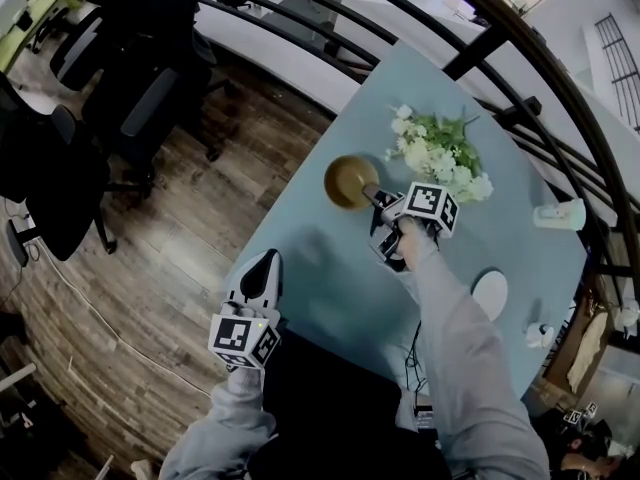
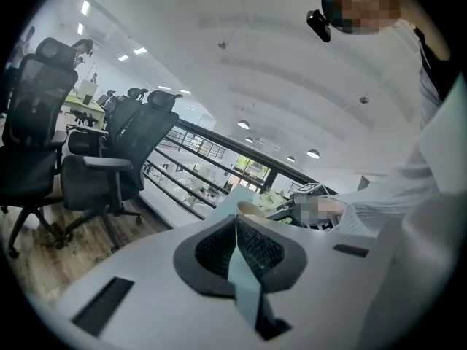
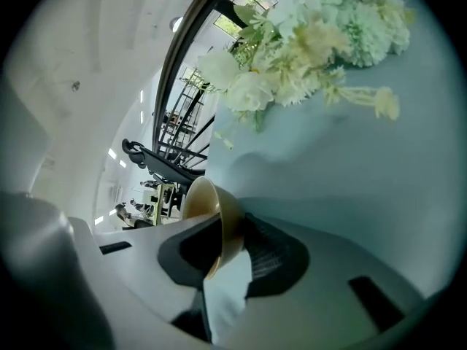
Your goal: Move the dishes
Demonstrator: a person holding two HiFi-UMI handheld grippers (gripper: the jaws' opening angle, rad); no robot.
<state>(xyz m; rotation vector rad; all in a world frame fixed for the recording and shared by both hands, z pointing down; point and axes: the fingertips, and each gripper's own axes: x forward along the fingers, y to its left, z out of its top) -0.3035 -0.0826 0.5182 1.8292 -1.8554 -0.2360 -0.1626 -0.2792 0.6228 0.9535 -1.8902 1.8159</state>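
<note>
Loose light-grey sleeves, the left sleeve [image 1: 225, 423] and the right sleeve [image 1: 455, 338], end at the left gripper [image 1: 267, 261] and the right gripper [image 1: 374, 197], both smooth off-white shells (dark ribbed pads [image 2: 259, 248] sit in black hollows), each topped by a cube [image 1: 243, 338] of black-and-white square markers.

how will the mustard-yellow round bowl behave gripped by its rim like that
The mustard-yellow round bowl looks rigid and smooth, so it probably won't flex but may slip. The right hand-held gripper pinches only one rim edge, so it will likely tilt or swing.
</note>
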